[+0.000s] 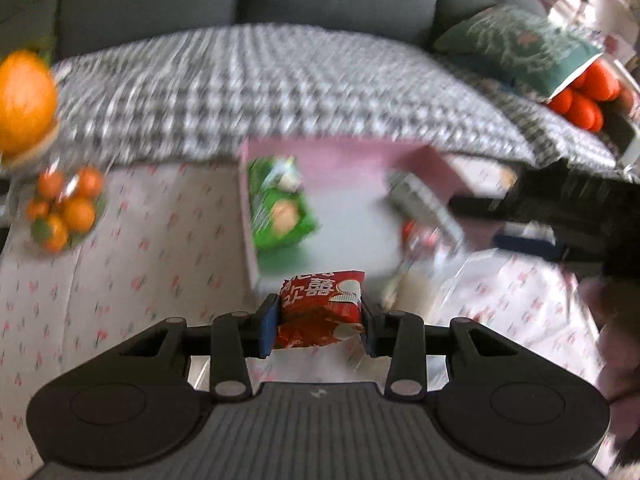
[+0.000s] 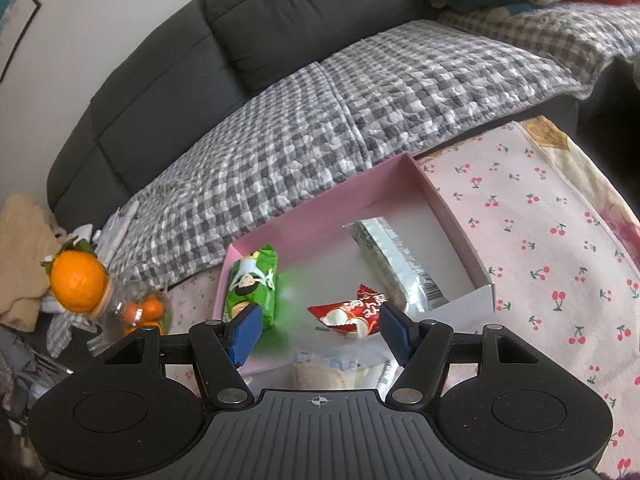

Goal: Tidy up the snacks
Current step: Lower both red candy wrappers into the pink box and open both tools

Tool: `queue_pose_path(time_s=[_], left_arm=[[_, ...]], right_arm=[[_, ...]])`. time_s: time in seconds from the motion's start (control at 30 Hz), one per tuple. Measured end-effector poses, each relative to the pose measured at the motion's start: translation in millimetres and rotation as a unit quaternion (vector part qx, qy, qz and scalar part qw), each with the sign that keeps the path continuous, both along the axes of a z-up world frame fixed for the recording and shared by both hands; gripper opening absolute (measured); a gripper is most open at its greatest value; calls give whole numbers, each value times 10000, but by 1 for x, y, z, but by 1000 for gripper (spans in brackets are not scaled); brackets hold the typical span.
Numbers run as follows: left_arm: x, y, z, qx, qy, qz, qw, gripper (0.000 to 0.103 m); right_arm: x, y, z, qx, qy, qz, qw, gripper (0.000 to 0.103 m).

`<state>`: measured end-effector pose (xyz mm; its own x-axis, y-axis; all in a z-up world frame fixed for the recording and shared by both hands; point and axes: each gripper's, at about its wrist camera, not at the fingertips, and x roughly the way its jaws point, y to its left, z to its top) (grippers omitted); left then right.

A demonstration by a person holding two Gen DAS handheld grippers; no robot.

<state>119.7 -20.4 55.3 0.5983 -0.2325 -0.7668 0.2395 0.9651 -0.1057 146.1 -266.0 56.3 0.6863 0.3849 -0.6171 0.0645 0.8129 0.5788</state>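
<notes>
My left gripper [image 1: 320, 312] is shut on a red snack packet [image 1: 320, 308] and holds it just in front of the near edge of the pink box [image 1: 344, 156]. The box holds a green snack bag [image 1: 278, 208], a silver packet [image 1: 424, 200] and another red packet [image 1: 420, 232]. In the right wrist view my right gripper [image 2: 320, 330] is open and empty, above the near end of the pink box [image 2: 316, 216]. In the box lie the green bag [image 2: 252, 284], the silver packet [image 2: 394, 264] and a red packet [image 2: 352, 312]. A pale wrapped snack [image 2: 320, 374] lies below the right gripper.
The box sits on a cherry-print cloth [image 2: 540, 240] in front of a grey sofa with a checked cover [image 2: 320, 120]. A jar of small oranges with a large orange on top [image 2: 80, 284] stands at the left, and shows in the left wrist view [image 1: 64, 208]. My right gripper's arm [image 1: 560, 216] reaches in.
</notes>
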Motion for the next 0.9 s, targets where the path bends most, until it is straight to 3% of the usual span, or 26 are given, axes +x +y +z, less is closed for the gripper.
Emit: queue_pose_path(time_s=[0.13,0.37,0.53,0.9], left_arm=[[18,-19,10,66,-358,-144,9992,37],[47,-49,-5,299,-585,-337,9973,38],[53,-57,-10,355,-663,-299,9967,53],[32,-49,-6,406,-572,-264,9972,73]], right_arm=[[0,-4,-2,32,58,-81,9999,66],[-1,-19,-4,168,153,-307,9993,66],[0,-23,-6,103,230,-329,9991,66],[-10,-24,-1,-102,223,-280,9993,73]])
